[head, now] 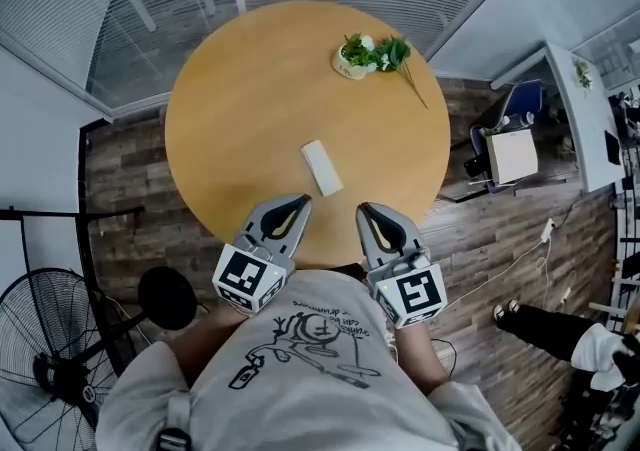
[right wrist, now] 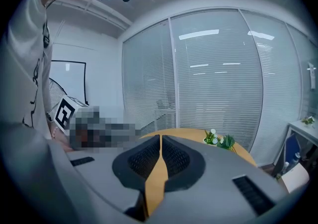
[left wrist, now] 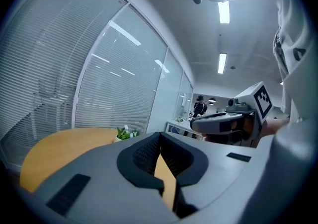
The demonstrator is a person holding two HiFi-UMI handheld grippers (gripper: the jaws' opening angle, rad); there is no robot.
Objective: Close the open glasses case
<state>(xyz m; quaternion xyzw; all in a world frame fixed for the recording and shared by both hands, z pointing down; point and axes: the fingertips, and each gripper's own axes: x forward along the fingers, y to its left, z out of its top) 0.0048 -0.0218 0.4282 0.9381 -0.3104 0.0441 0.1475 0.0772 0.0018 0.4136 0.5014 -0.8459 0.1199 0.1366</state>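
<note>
**Ana:** Where is the glasses case lying?

**Ben:** The glasses case (head: 322, 167) is lying flat on the round wooden surface (head: 230, 109). It is sitting near the middle, a bit toward the person's side. It is looking white and long. From above, I cannot tell if its lid is up or down.

**Ana:** What is the left tool doing?

**Ben:** The left tool (head: 300, 202) is hanging over the near part of the surface. It is pointing toward the case and is close to it, but it is not touching it. Its two jaws are pressing together at the tips. Nothing is sitting between them. Only the wood is showing through the little gap lower down.

**Ana:** And the right tool?

**Ben:** The right tool (head: 366, 209) is hanging just beside the left one, a little to the right of the case. Its jaws are meeting at the tips too, and it is holding nothing.

**Ana:** Is anything else sitting on the surface?

**Ben:** A small plant (head: 370, 55) in a white pot is standing at the far side, well apart from the case. A thin green stem is lying next to it.

**Ana:** What is around the surface?

**Ben:** A black fan (head: 50, 359) is standing on the wooden floor (head: 130, 189) at the person's left.
</note>
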